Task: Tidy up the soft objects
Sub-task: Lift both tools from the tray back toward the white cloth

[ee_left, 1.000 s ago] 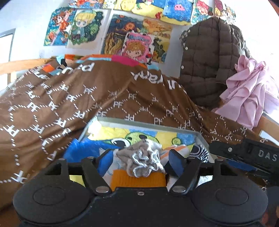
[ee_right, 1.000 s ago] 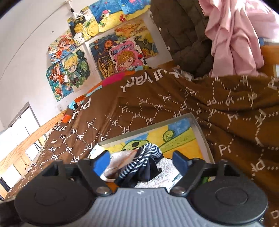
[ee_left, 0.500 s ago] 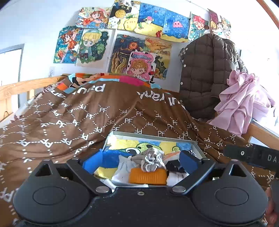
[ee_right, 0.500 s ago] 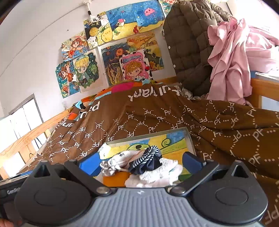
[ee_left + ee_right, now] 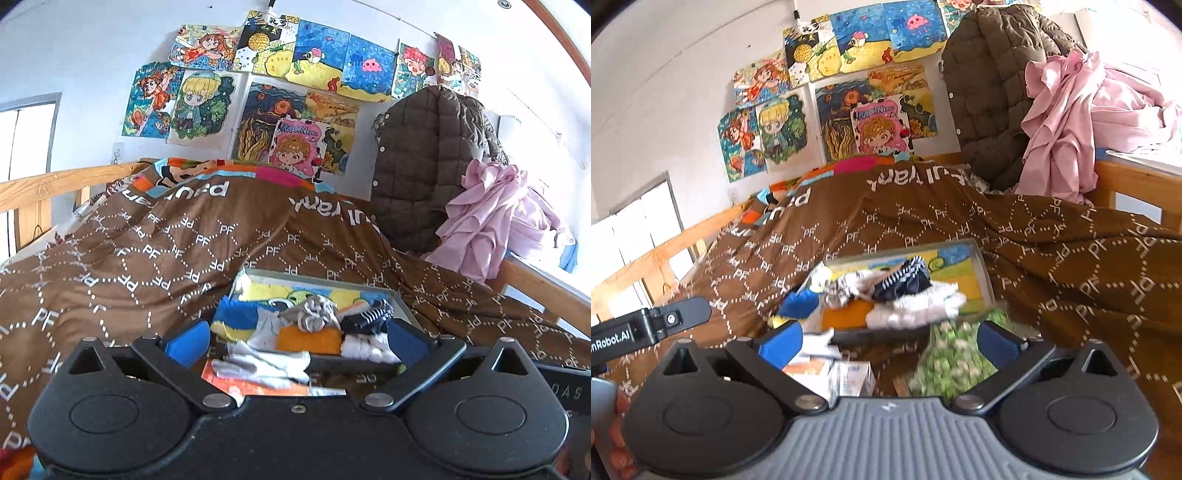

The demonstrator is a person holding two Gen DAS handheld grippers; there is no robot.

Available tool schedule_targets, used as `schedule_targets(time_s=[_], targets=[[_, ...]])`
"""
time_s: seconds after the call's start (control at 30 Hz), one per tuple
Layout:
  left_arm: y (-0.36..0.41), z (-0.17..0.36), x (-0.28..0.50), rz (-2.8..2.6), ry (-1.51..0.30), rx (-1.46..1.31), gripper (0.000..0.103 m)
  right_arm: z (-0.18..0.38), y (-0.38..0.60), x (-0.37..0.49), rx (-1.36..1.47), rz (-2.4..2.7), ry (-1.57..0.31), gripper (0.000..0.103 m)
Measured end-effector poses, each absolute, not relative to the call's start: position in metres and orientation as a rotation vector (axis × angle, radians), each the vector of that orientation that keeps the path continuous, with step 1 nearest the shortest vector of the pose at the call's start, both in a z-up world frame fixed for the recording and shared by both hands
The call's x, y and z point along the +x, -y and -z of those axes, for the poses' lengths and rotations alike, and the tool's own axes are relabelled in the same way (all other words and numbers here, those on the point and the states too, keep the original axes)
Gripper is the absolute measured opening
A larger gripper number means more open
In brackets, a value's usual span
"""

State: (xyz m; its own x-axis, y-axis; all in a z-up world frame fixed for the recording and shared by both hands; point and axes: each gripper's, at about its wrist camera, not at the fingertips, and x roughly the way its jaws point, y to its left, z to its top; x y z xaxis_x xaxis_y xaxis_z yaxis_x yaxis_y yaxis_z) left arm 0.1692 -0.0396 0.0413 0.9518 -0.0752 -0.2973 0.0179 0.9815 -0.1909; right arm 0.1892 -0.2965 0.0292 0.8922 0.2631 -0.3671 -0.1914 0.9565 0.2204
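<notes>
Quilted coat (image 5: 428,166) – posters (image 5: 295,92) (perhaps hand-drawn).

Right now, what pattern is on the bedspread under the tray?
Brown bedspread with white dotted hexagons and PF letters; clearest in the right wrist view.

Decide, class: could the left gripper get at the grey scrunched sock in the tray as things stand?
Probably yes: the left gripper is open and empty, and the grey scrunched sock lies atop the pile in the tray, uncovered.

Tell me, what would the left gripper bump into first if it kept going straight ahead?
Probably the white socks lying just ahead between the open left gripper fingers, at the near edge of the tray. Behind them come the orange cloth and the rest of the pile. Depth is hard to judge in this view.
</notes>
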Motion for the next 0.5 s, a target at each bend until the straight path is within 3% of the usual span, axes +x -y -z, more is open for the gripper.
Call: schedule_targets(time_s=[0.5], targets=[[0.028, 0.012, 0.121, -0.043, -0.436, -0.191, 0.102, 0.005, 0.289, 0.148, 0.176, -0.258, -0.536, 0.103]])
